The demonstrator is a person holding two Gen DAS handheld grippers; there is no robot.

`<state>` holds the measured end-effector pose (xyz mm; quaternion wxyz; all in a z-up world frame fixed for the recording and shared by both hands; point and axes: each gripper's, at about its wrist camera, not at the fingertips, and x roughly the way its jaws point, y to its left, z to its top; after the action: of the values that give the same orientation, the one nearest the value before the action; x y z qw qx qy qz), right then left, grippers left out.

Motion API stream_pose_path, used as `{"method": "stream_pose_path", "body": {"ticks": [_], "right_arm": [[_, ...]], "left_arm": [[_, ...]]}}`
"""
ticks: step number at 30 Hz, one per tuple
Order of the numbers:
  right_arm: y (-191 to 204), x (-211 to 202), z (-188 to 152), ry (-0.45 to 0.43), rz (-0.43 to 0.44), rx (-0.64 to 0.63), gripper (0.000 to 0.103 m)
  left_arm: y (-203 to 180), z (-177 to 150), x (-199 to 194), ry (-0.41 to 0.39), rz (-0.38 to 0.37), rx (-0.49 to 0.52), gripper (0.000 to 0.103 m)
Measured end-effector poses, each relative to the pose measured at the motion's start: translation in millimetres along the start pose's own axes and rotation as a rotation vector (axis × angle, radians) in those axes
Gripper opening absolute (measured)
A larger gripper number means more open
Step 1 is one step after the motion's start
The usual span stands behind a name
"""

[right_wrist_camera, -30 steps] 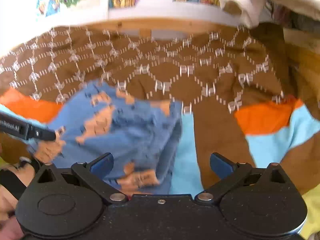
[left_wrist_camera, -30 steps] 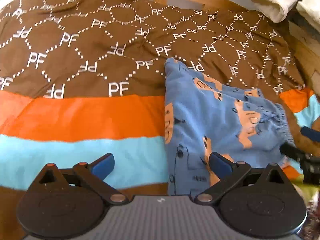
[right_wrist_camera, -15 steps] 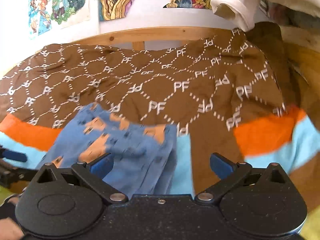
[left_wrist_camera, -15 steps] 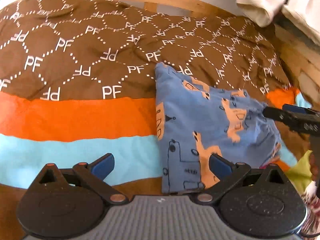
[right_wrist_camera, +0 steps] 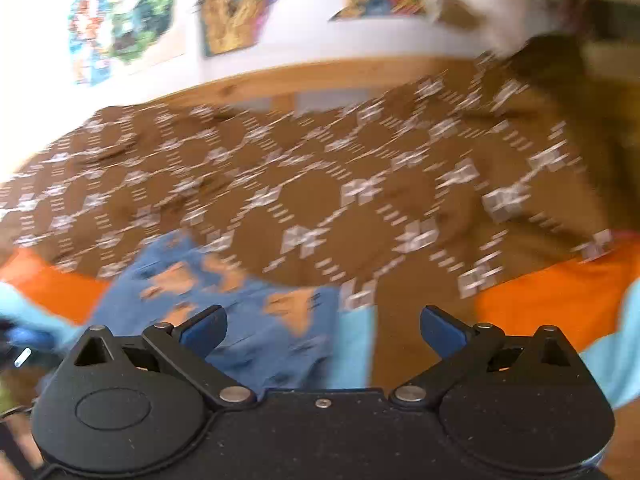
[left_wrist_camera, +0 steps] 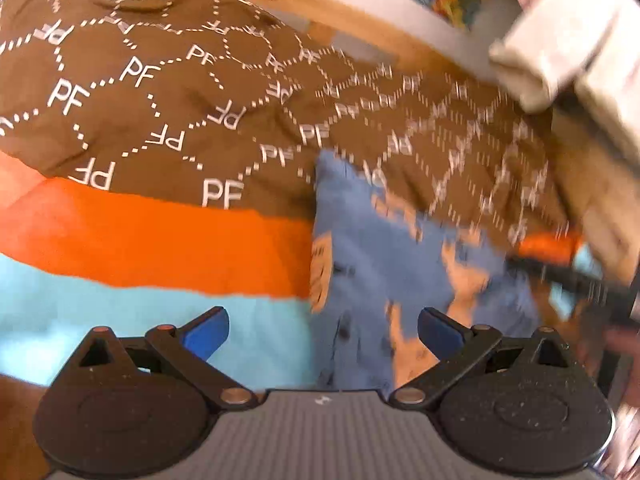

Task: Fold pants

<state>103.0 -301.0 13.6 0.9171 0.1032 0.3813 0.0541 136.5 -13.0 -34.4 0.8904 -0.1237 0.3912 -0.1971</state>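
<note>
The blue pants [left_wrist_camera: 400, 264] with orange prints lie folded into a compact block on the brown, orange and light-blue bedspread [left_wrist_camera: 140, 128]. My left gripper [left_wrist_camera: 323, 330] is open and empty, above the pants' left edge. My right gripper [right_wrist_camera: 323, 327] is open and empty, above and behind the pants [right_wrist_camera: 240, 312], which sit at its lower left. The right gripper's black arm shows blurred at the right of the left wrist view [left_wrist_camera: 580, 280]. Both views are motion-blurred.
A wooden bed frame [right_wrist_camera: 320, 76] runs along the far edge of the bedspread. White cloth [left_wrist_camera: 560, 40] hangs at the upper right. Colourful pictures [right_wrist_camera: 232, 4] hang on the white wall behind.
Both grippers have lifted and drawn back from the pants, tilting upward so more wall shows. The pants stay folded on the bedspread.
</note>
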Motion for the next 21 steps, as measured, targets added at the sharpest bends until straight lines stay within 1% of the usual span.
{"method": "stream_pose_path", "body": {"ticks": [3,5,8,11,14,16,18,21], "right_arm": [[-8,13,-4,0.075,0.131,0.047,0.102],[-14,23,-9,0.094,0.173,0.092,0.102],[-25,23,-12,0.077,0.236,0.184,0.102],[-28,27,-13,0.107,0.370,0.252,0.102],[-22,29,-14,0.111,0.365,0.231,0.102],[-22,29,-16,0.101,0.369,0.253,0.102],[-24,28,-17,0.091,0.372,0.275,0.102],[-21,29,-22,0.076,0.353,0.233,0.102]], "left_arm": [[3,7,14,0.007,-0.048,-0.051,0.103],[2,7,22,0.010,-0.058,-0.049,0.103],[-6,2,26,0.006,-0.072,0.004,0.103],[-14,-3,26,0.013,-0.100,0.064,0.103],[-20,-6,25,0.021,-0.100,0.099,0.103],[-21,-7,27,0.038,-0.087,0.115,0.103],[-22,-9,28,0.037,-0.078,0.136,0.103],[-23,-13,28,0.030,-0.069,0.161,0.103]]}}
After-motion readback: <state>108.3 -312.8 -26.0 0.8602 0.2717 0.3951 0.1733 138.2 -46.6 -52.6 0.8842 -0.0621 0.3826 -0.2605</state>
